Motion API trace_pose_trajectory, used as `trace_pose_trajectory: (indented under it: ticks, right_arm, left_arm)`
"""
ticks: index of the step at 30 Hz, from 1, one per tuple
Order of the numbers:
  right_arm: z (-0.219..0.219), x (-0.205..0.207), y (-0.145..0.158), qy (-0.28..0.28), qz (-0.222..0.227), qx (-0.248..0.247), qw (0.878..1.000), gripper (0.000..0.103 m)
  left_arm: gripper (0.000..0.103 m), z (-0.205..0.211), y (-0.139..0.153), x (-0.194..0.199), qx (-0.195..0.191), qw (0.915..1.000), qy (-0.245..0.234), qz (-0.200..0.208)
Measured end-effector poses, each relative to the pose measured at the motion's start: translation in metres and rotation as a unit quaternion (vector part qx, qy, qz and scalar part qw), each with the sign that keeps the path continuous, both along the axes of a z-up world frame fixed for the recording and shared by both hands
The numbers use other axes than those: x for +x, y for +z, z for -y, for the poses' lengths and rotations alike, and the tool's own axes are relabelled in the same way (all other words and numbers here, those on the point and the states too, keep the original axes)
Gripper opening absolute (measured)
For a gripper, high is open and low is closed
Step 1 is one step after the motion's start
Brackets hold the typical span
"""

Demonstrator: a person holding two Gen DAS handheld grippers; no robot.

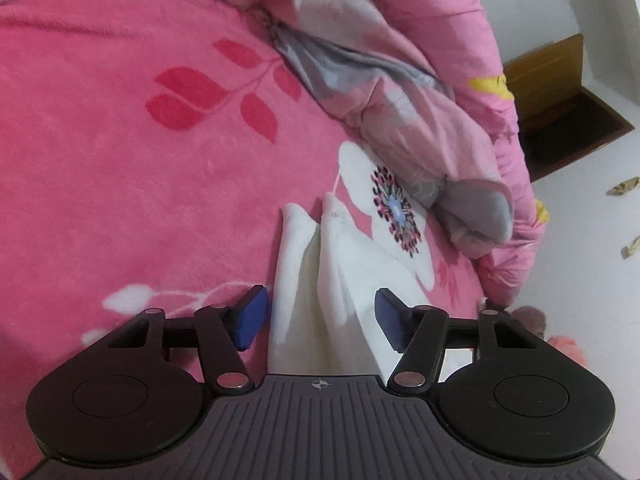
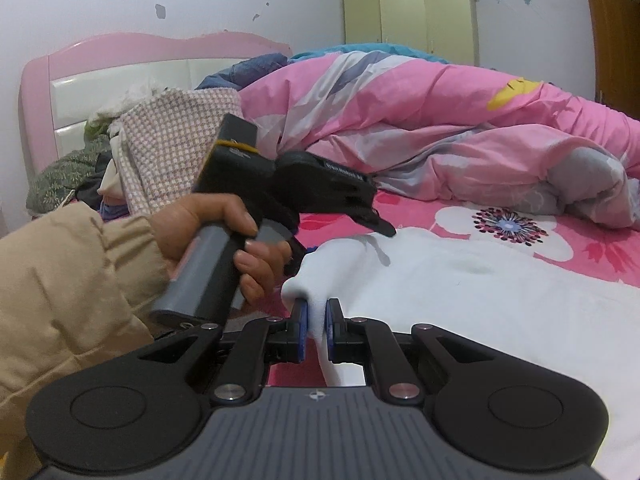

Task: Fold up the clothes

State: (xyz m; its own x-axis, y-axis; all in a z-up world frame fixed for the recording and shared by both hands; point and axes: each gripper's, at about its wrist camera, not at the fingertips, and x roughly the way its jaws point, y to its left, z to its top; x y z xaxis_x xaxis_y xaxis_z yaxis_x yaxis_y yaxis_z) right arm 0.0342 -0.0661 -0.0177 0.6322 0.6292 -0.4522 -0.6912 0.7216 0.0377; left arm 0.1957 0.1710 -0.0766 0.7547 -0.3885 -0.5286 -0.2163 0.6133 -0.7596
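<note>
The cloth (image 2: 460,280) is white, soft and fleecy, lying on a pink sheet (image 1: 120,180) printed with red leaves and a big white flower. In the right wrist view it spreads flat from the centre out toward 3 o'clock, and its near corner is bunched into a rounded hump at the middle of the frame. In the left wrist view the cloth (image 1: 340,280) shows as a narrow folded strip with two pointed peaks, creased along its length.

The right gripper (image 2: 316,330) is clamped on that bunched corner, the blue pads pressing the fabric from both sides with only a thin ridge of white between them. The left gripper (image 1: 318,318) stands with its jaws apart, the strip lying in the gap (neither pad presses on it).

A hand (image 2: 224,240) in a tan padded sleeve (image 2: 72,288) grips the left tool's grey handle at 9 o'clock in the right wrist view, the tool tilted nose-down toward the cloth's hump.

In the left wrist view the strip's long axis runs from 6 o'clock up toward 12, leaning slightly right, with its peaks pointing at the flower. A rumpled pink and grey quilt (image 1: 400,80) lies beyond at 1 o'clock.
</note>
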Motion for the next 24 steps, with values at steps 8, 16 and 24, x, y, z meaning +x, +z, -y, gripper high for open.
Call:
trace_pose_trajectory:
  ticks: [8, 16, 24]
  right_arm:
    - [0.003, 0.002, 0.0, 0.001, -0.004, 0.008, 1.0, 0.009]
    - [0.012, 0.005, 0.0, -0.011, -0.007, 0.017, 1.0, 0.009]
    - [0.029, 0.002, 0.011, -0.024, 0.006, 0.036, 0.999, 0.009]
  left_arm:
    - [0.047, 0.002, -0.003, 0.013, 0.006, 1.0, 0.003, 0.002]
    - [0.008, 0.007, -0.002, 0.015, 0.015, 0.9998, 0.014, 0.007]
    - [0.007, 0.024, 0.029, 0.014, 0.029, 0.9989, 0.019, 0.033]
